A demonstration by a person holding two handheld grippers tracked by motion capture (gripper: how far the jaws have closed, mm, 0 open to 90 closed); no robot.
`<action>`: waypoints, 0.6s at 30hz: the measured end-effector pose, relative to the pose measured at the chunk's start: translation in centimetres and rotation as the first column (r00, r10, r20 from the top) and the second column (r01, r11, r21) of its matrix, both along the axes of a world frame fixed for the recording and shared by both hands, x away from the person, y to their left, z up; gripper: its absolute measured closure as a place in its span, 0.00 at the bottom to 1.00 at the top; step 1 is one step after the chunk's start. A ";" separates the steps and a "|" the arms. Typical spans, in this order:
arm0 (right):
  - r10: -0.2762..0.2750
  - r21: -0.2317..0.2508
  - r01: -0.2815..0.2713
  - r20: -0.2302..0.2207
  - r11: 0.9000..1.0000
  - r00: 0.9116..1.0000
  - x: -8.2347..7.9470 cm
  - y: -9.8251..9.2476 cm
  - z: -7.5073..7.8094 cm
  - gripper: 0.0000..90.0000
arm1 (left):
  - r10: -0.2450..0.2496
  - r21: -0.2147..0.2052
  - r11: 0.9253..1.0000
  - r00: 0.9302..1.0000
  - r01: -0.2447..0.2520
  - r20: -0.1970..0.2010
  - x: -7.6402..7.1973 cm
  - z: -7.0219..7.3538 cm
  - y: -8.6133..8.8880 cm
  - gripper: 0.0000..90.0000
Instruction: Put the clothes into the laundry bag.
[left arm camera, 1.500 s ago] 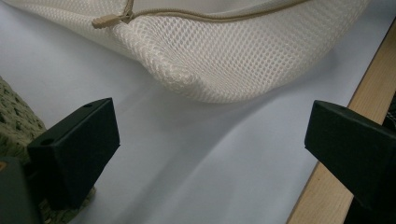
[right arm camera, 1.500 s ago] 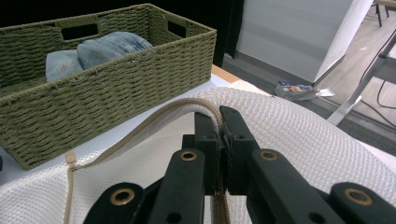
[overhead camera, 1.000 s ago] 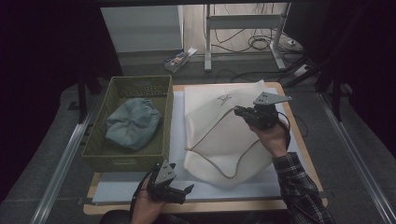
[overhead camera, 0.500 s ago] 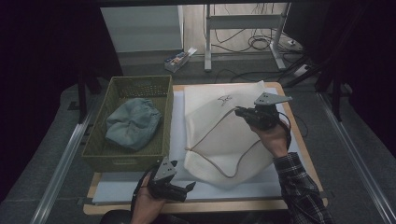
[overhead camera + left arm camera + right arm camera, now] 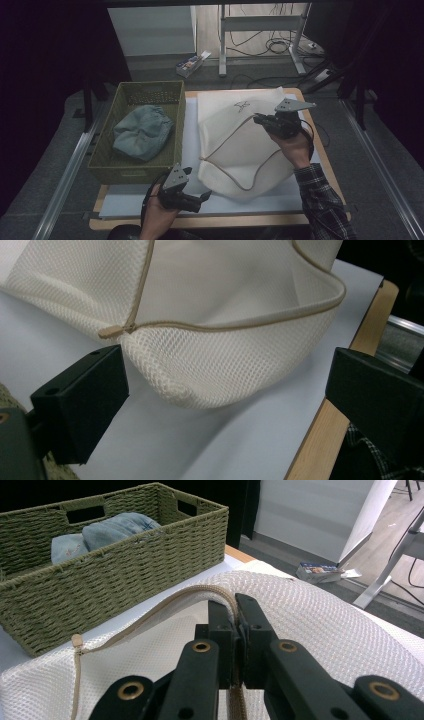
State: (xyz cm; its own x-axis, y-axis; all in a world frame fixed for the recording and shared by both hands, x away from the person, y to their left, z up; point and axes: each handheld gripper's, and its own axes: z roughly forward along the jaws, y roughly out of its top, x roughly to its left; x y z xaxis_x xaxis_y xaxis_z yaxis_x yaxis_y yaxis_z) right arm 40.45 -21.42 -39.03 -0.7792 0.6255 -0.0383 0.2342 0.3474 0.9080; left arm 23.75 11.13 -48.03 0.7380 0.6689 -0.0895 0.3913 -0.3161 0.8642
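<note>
Pinching the mesh bag's [image 5: 320, 630] zipper edge, right gripper [image 5: 235, 611] jaws are closed; left gripper [image 5: 220, 390] jaws gape before its corner.

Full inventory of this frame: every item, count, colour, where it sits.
mesh laundry bag: 1, white with tan zipper trim, lying at the table's middle to right
woven basket: 1, olive green, left side of table
denim garment: 1, light blue, bunched inside the basket
mat: 1, white, under the bag
table: 1, light wood, edges showing
small box: 1, colours unclear, on the floor beyond the table
left gripper: 1, black, open, near the bag's near corner
right gripper: 1, black, shut on the zipper trim
sleeve: 1, plaid, right forearm
</note>
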 end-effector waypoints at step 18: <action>-0.002 0.007 0.002 -0.005 1.000 1.000 0.1 -0.4 0.1 0.94 | 0.010 0.016 1.000 1.000 -0.010 0.014 1.0 2.0 0.4 0.04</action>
State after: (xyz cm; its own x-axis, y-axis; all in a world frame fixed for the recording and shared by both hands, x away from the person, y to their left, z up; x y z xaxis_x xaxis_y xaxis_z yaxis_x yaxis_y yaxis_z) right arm 40.55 -21.79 -38.95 -0.7781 0.6274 -0.0302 0.2397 0.3410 0.9090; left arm 24.74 11.55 -46.01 0.7324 0.6774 -0.0681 0.3822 -0.3263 0.8645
